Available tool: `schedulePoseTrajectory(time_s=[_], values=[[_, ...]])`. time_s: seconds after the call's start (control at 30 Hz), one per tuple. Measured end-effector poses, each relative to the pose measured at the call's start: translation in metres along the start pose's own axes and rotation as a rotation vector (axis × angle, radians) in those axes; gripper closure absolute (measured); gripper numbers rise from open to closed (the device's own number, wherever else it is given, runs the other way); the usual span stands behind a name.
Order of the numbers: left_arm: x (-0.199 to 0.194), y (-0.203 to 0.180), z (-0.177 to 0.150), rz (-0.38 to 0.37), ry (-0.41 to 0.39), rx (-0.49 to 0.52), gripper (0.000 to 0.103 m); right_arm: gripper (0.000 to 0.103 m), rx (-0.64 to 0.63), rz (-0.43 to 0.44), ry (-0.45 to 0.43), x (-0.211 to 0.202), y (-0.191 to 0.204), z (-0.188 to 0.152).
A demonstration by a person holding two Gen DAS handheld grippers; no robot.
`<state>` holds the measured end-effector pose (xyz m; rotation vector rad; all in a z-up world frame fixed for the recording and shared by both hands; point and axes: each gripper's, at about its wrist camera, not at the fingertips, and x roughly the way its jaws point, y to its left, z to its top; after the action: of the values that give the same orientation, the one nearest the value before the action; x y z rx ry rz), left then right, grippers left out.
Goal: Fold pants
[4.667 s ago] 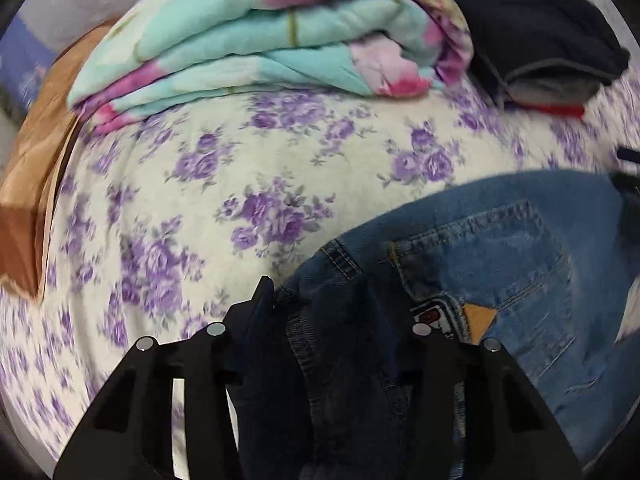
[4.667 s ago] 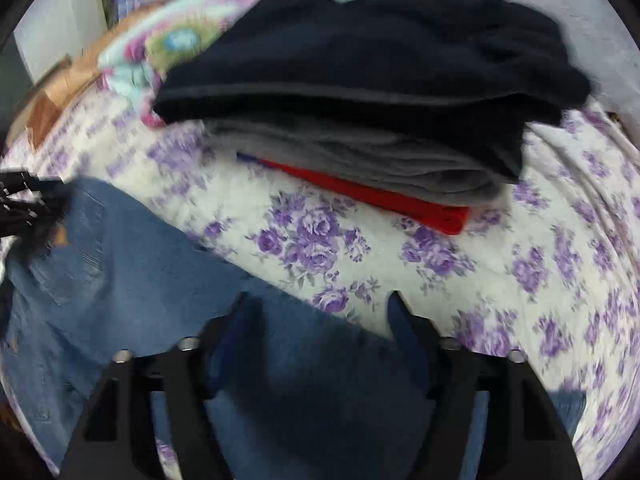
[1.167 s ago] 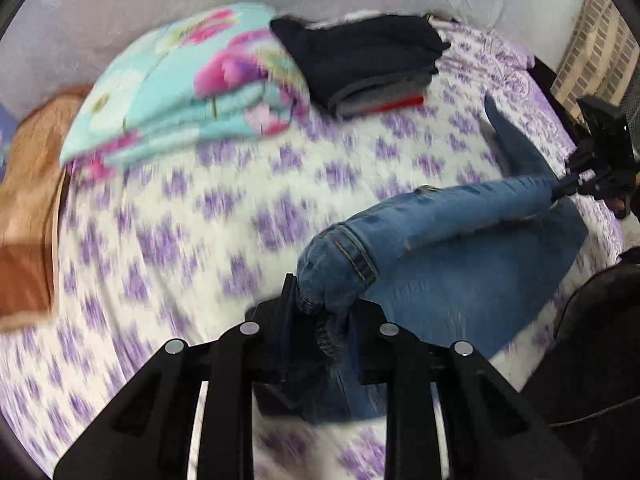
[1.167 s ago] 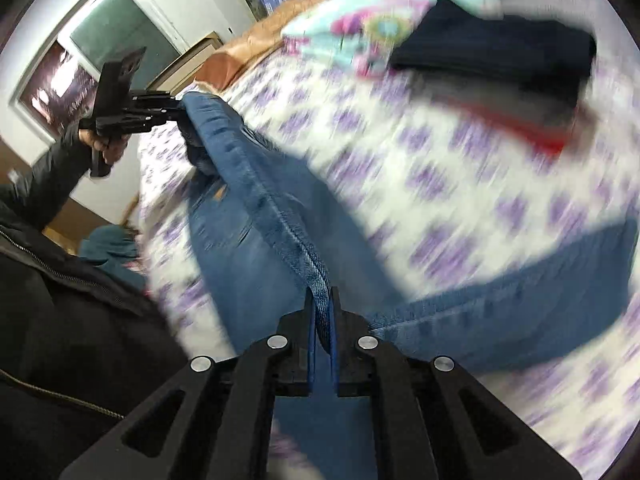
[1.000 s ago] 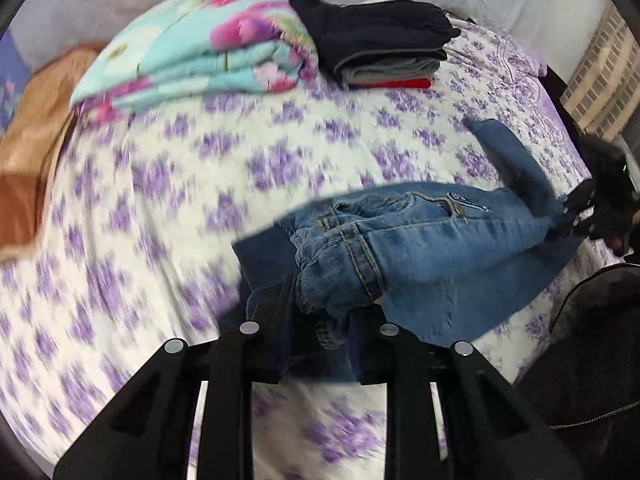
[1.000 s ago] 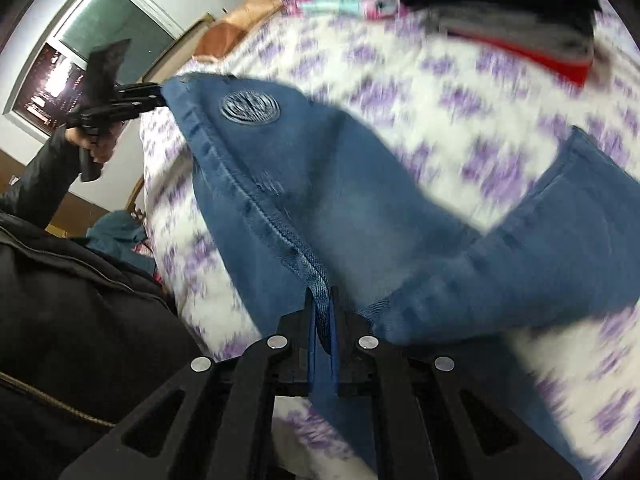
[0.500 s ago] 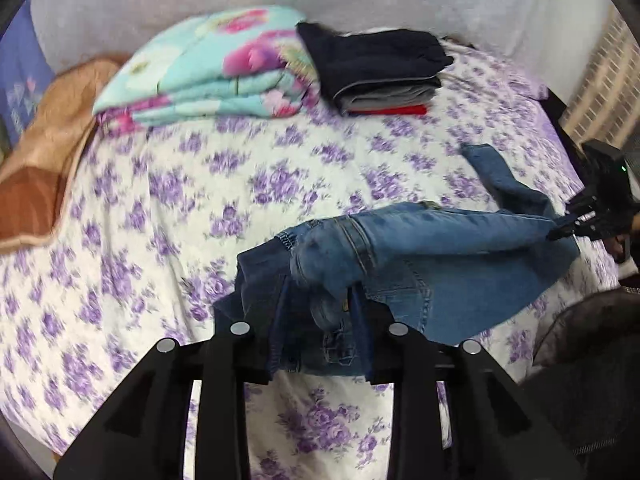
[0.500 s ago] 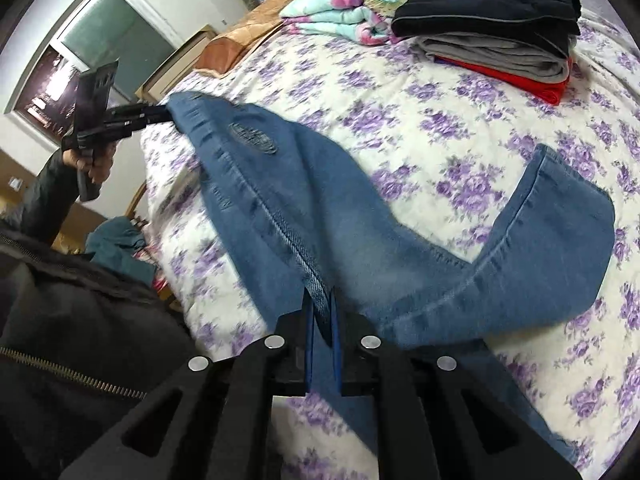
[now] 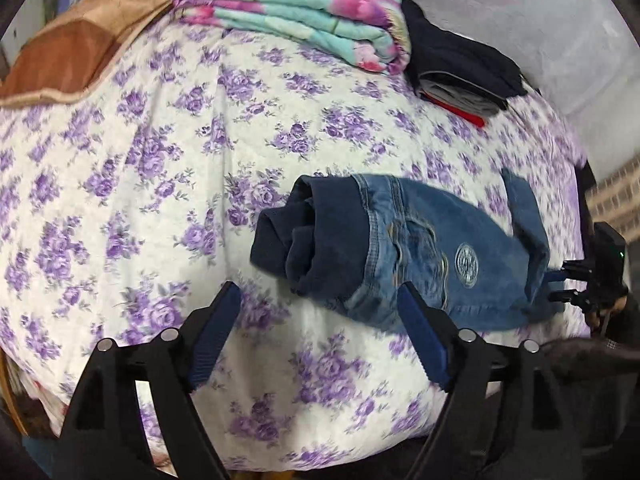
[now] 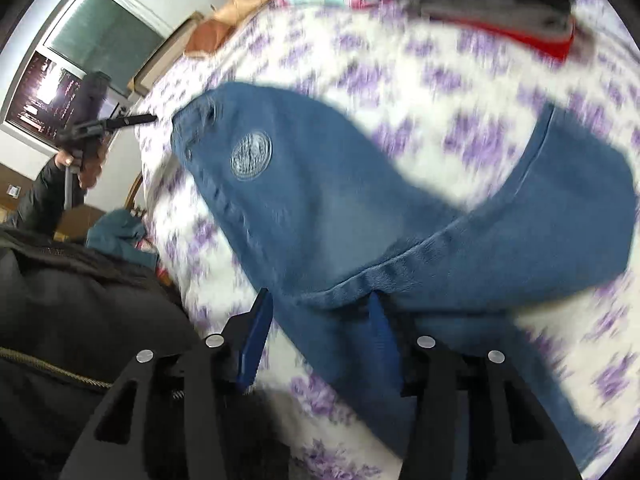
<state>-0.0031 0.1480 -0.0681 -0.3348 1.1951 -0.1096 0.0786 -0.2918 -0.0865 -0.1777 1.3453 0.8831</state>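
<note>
Jeans (image 9: 420, 256) lie on the bed (image 9: 168, 168), toward its near edge & closer to the right side, bunched at the waist end with the dark lining (image 9: 304, 244) rolled outward. A round patch (image 9: 467, 260) shows on the denim. One leg (image 10: 568, 196) doubles back across the flowered sheet, seen in the right wrist view, which is blurred.

Left gripper (image 9: 318, 332) hovers near the waist end w/ jaws spread wide — nothing between them, only sheet and the edge of the denim beyond the right finger.

Right gripper (image 10: 320, 336) sits at the leg end, jaws parted, denim lying between and under the blue pads (image 10: 256, 336); not pinched as far as the blur lets me tell.

At the far edge of the bed: a folded turquoise-and-pink quilt (image 9: 304, 12), and beside it on the right a stack of folded clothes (image 9: 460, 72) — dark on top, grey, then red. A brown blanket (image 9: 80, 40) lies at the far left corner.
</note>
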Motion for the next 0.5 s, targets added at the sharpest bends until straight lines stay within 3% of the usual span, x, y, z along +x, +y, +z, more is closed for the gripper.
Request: schedulePoseTrajectory(time_s=[0.13, 0.27, 0.5], values=[[0.027, -0.001, 0.019, -0.040, 0.105, -0.094, 0.024, 0.038, 0.018, -0.089, -0.114, -0.017, 0.001, 0.023], [0.050, 0.002, 0.020, -0.091, 0.215, -0.182, 0.024, 0.037, 0.066, -0.109, -0.156, -0.015, 0.001, 0.029], [0.041, -0.006, 0.031, -0.109, 0.180, -0.158, 0.031, 0.037, 0.091, -0.063, -0.184, 0.000, 0.014, 0.036]])
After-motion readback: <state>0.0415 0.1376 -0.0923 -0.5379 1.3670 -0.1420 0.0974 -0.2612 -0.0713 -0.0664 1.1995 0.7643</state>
